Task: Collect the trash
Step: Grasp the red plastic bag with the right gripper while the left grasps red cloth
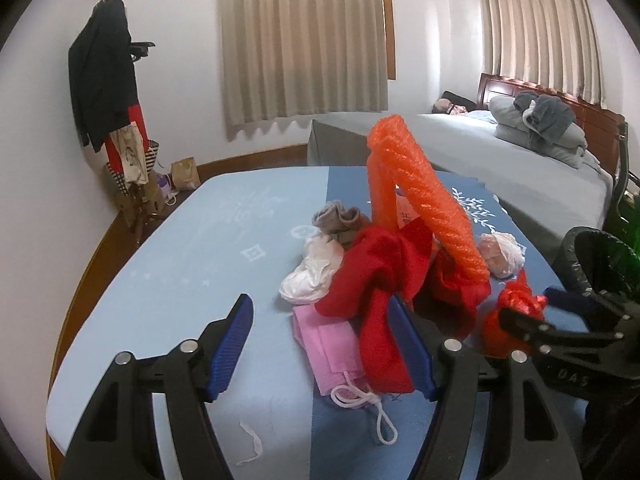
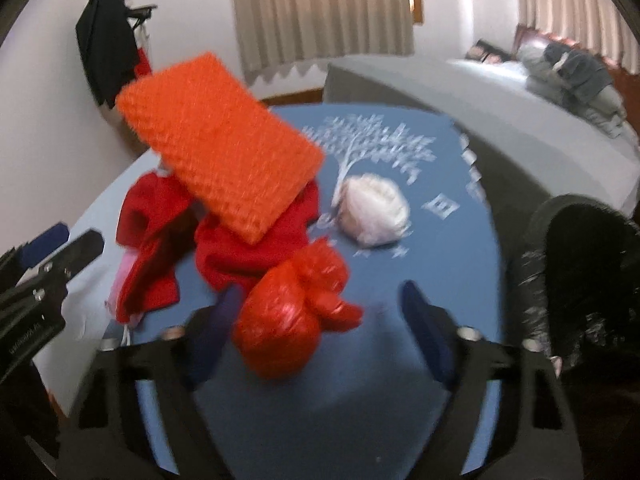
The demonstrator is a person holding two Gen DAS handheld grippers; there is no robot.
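Observation:
A pile of trash lies on the blue table [image 1: 180,248]. In the left wrist view I see a red cloth [image 1: 376,280], an orange foam sleeve [image 1: 432,208] standing over it, a white plastic bag [image 1: 308,276], a pink mask [image 1: 328,348] and a grey sock [image 1: 340,220]. My left gripper [image 1: 324,344] is open over the pink mask and the cloth. My right gripper [image 2: 316,328] is open around a knotted red plastic bag [image 2: 292,312], which also shows in the left wrist view [image 1: 512,312]. A white-pink bag ball [image 2: 374,210] lies beyond.
A black trash bag [image 2: 576,280] hangs open at the table's right edge. A bed [image 1: 500,152] stands behind the table. A coat rack [image 1: 108,92] with clothes and paper bags stands at the left wall. A white paper scrap [image 1: 252,440] lies near the table's front edge.

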